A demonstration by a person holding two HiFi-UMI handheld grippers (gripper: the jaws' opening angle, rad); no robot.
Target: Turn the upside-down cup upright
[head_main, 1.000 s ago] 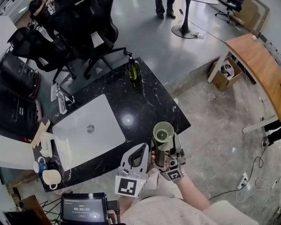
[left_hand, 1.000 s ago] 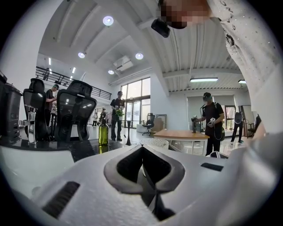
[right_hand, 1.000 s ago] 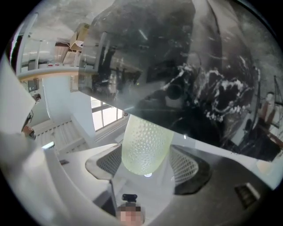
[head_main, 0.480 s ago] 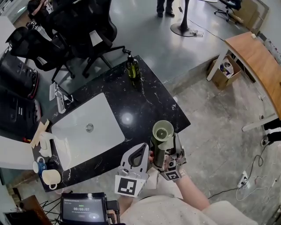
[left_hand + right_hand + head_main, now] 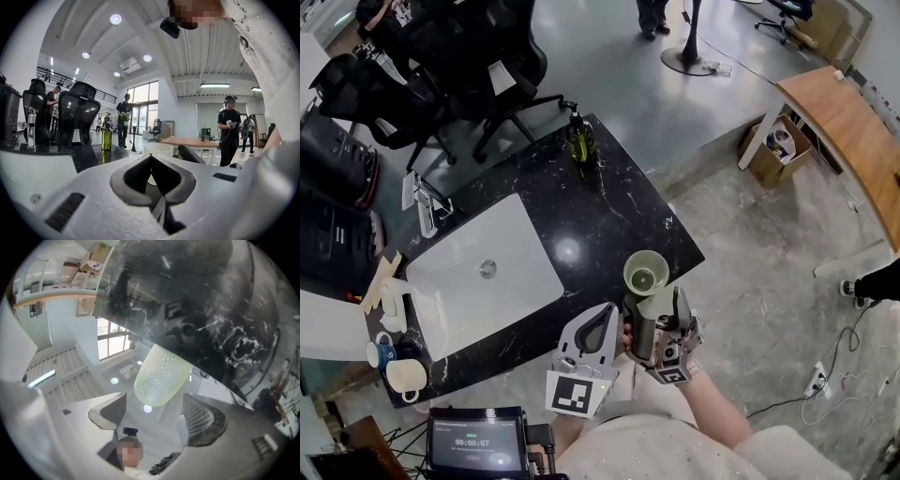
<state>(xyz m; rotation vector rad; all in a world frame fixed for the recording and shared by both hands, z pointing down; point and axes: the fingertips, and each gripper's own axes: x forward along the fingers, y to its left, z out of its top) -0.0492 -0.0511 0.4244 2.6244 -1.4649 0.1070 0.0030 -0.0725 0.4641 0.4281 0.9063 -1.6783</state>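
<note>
The pale green dimpled glass cup (image 5: 646, 274) stands mouth up at the near edge of the black marble counter (image 5: 609, 211), close to its right corner. The right gripper (image 5: 153, 401) sits just off that edge, tilted up toward the cup. Its jaws are spread wide, and the cup's end shows between the tips without touching the pads. The left gripper (image 5: 151, 155) hangs just beside it on the left, also off the near edge. Its jaws meet at the tips with nothing in them, and the cup shows just past them.

A white rectangular sink basin (image 5: 483, 281) takes up the counter's left part, well apart from the cup, with a chrome tap (image 5: 420, 202) at the far left edge. An olive-green pump bottle (image 5: 580, 142) stands at the far corner, and a white mug (image 5: 406, 375) sits at the near left corner. Black office chairs (image 5: 441, 66) stand beyond the far left edge, and a wooden table (image 5: 853, 131) is well off to the right.
</note>
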